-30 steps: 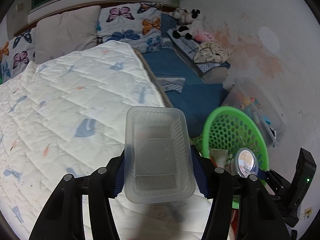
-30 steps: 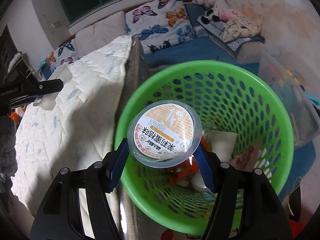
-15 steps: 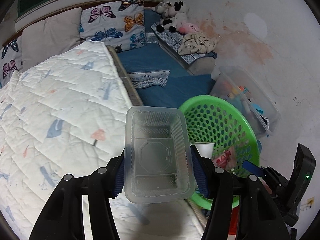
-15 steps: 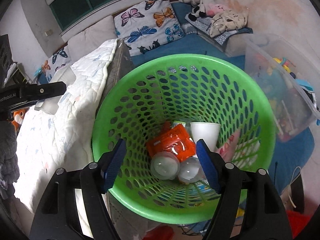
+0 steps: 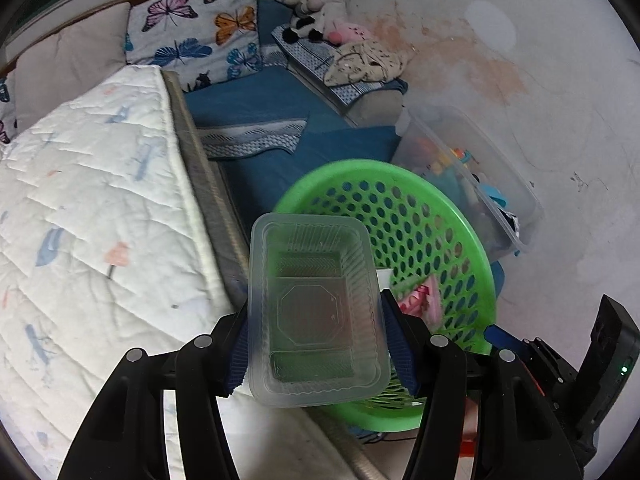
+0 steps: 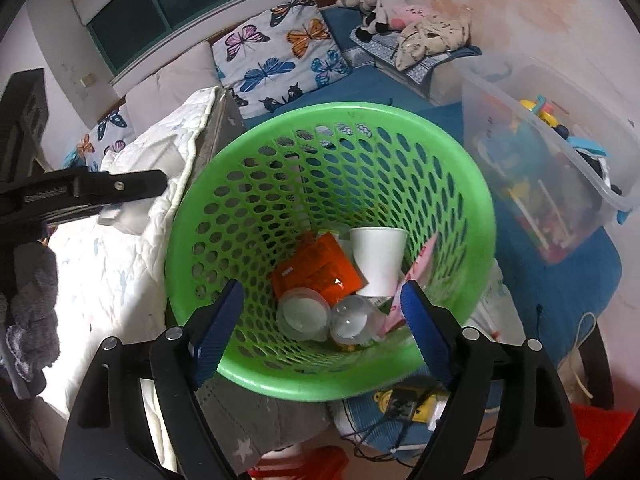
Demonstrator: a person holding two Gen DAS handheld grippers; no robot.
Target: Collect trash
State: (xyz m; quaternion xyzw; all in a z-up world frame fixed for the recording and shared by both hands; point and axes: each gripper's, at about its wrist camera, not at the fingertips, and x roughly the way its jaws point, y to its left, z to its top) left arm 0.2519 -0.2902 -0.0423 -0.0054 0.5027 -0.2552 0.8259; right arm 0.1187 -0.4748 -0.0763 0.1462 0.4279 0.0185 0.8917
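My left gripper (image 5: 316, 340) is shut on a clear plastic food tray (image 5: 316, 312), held above the bed edge beside the green mesh basket (image 5: 452, 236). My right gripper (image 6: 320, 320) is open and empty just above the green basket (image 6: 224, 248). In the basket lie a round lidded cup (image 6: 304, 314), a clear round lid (image 6: 352, 322), an orange packet (image 6: 316, 268), a white paper cup (image 6: 378, 258) and a pink wrapper (image 6: 420, 268). The left gripper with the tray (image 6: 124, 216) shows at the left of the right wrist view.
A white quilted bed (image 5: 92, 216) lies to the left of the basket. A blue mattress (image 5: 280, 136) and butterfly pillows (image 5: 196, 32) sit behind. A clear storage box of toys (image 6: 548, 168) stands to the right. Cables and a red item (image 6: 600, 432) lie below.
My right gripper opened and the round lidded cup dropped into the basket. My left gripper with the tray moved right toward the basket.
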